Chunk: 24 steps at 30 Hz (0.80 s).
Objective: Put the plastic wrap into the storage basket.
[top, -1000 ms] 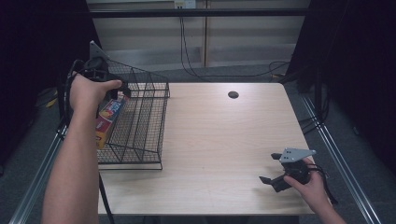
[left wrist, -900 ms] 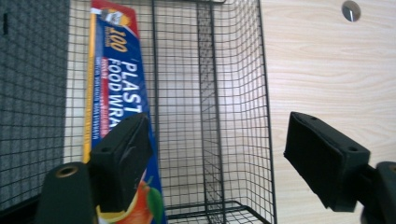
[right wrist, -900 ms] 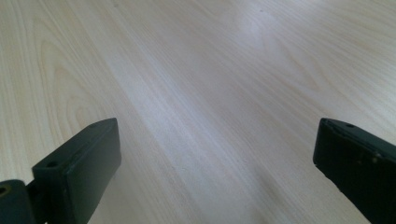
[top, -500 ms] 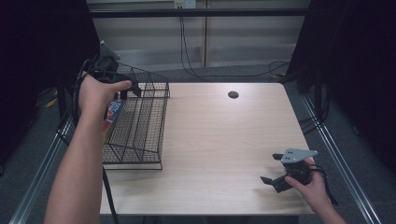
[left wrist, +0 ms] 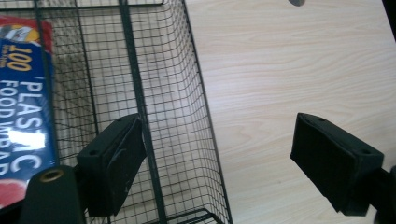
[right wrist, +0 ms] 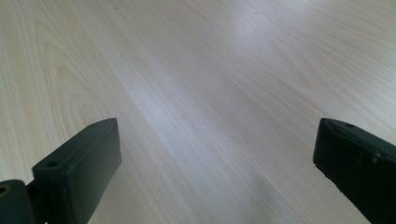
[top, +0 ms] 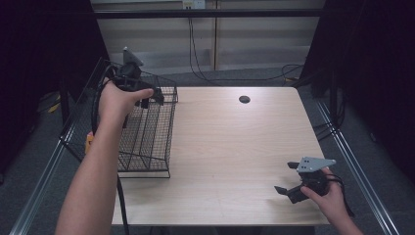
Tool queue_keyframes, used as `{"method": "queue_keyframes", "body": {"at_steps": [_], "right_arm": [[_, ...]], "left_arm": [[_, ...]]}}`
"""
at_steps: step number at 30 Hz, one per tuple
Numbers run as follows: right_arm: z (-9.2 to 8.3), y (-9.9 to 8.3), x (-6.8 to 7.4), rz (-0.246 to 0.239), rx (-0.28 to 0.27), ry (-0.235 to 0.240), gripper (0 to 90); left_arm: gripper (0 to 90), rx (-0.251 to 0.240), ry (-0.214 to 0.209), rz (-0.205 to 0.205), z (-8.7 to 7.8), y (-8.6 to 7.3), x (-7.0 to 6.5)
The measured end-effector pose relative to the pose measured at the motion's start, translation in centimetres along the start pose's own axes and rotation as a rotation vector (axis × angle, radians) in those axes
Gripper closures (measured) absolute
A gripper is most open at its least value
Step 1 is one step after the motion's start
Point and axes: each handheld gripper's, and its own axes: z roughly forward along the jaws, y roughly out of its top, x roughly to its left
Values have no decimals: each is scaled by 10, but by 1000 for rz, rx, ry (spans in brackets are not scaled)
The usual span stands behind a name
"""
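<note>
A black wire basket [top: 147, 139] stands at the table's left edge. In it lies a blue and red plastic food wrap box [left wrist: 23, 93], of which an orange end [top: 89, 142] peeks out left of my forearm. My left gripper [top: 151, 98] hovers over the basket's far right corner. It is open, its jaws have just been opening, and nothing is between them [left wrist: 217, 140]; one jaw is over the basket's mesh, the other over bare wood. My right gripper [top: 286, 177] rests low over the table's near right corner, open and empty [right wrist: 215, 144].
The light wooden table [top: 225, 142] has a dark round hole [top: 244, 99] near its far edge. Cables hang behind the table. Metal frame rails run along both sides, with dark curtains beyond.
My left gripper has moved right along the basket's far end, away from the box, which now lies apart from it in the basket. The right gripper has stayed put.
</note>
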Motion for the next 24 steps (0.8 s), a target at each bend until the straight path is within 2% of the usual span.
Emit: {"method": "queue_keyframes", "body": {"at_steps": [21, 24], "right_arm": [[1, 0, 0, 0, 4, 1, 8], [1, 0, 0, 1, 3, 3, 8]], "left_arm": [[159, 17, -85, 93, 21, -9, -28], [157, 20, -104, 121, 26, -12, -35]]}}
